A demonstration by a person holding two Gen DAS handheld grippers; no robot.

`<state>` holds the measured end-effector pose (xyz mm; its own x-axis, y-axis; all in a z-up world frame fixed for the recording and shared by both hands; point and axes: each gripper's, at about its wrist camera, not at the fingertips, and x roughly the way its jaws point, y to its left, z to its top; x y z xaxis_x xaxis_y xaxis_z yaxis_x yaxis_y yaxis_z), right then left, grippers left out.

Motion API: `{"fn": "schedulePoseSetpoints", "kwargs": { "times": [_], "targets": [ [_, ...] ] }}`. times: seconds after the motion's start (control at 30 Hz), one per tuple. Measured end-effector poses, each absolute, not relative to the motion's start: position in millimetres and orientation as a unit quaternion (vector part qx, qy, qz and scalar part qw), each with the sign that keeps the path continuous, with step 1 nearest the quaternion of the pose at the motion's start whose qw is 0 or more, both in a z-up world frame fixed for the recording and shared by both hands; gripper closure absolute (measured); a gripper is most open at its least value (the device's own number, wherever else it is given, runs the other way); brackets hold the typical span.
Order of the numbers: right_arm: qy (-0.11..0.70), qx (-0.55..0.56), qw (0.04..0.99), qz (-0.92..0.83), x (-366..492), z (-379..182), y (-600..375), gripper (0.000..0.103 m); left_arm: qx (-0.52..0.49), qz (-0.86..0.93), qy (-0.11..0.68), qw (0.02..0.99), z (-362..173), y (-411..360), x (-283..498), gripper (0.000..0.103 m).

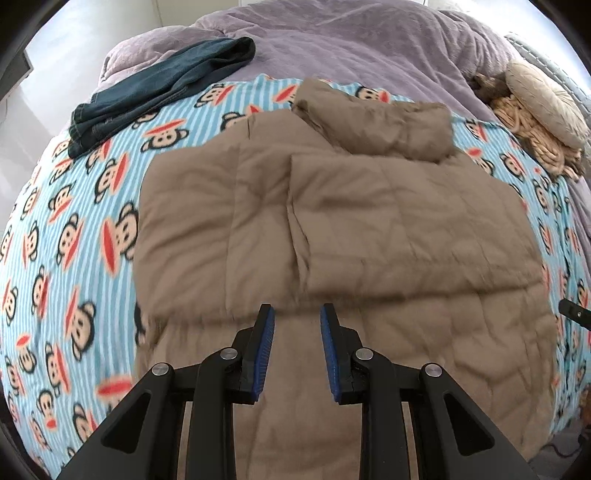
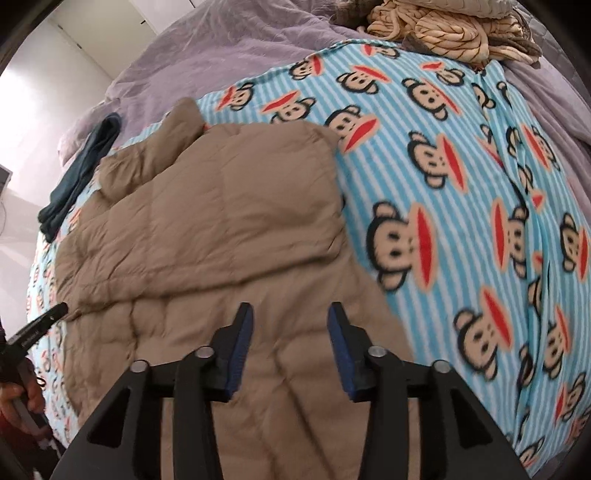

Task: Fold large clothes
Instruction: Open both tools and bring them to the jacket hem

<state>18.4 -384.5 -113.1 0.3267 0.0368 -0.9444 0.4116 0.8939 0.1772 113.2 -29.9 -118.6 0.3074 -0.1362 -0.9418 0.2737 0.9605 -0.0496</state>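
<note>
A large brown quilted jacket lies flat on a blue striped monkey-print blanket, its sleeves folded in over the body and its hood at the far end. It also shows in the right wrist view. My left gripper is open and empty, just above the jacket's near part. My right gripper is open and empty above the jacket's near right part. The tip of the right gripper shows at the right edge of the left wrist view, and the left gripper's tip at the left of the right wrist view.
Folded dark blue jeans lie at the blanket's far left. A purple duvet covers the far bed. A beige cushion and a tan knitted throw lie at the far right. The blanket spreads right of the jacket.
</note>
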Motion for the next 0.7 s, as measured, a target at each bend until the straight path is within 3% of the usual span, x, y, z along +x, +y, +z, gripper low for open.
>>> {"fn": "schedulePoseSetpoints", "kwargs": {
  "times": [0.03,0.07,0.1,0.13,0.3,0.4,0.7],
  "targets": [
    [0.569,0.199,0.789,-0.116,15,-112,-380,0.045,0.06,-0.128,0.576,0.805,-117,-29,107,0.064],
    [0.57,0.2,0.789,-0.114,11,-111,-376,0.043,0.061,-0.127,0.578,0.804,-116,-28,100,0.044],
    [0.572,0.2,0.787,-0.113,6,-110,-370,0.041,0.058,-0.122,0.574,0.807,-114,-26,92,0.005],
    [0.574,0.201,0.786,-0.112,3,-109,-368,0.038,0.053,-0.12,0.566,0.814,-110,-24,86,0.001],
    [0.579,0.207,0.781,-0.111,-17,-104,-352,0.032,0.052,-0.115,0.576,0.808,-107,-16,58,0.001],
    [0.581,0.21,0.779,-0.109,-26,-99,-346,0.022,0.049,-0.112,0.587,0.8,-106,-11,46,0.001],
    [0.584,0.225,0.775,-0.094,-49,-92,-326,0.019,0.058,-0.108,0.6,0.79,-102,-1,15,0.001]
  ]
}}
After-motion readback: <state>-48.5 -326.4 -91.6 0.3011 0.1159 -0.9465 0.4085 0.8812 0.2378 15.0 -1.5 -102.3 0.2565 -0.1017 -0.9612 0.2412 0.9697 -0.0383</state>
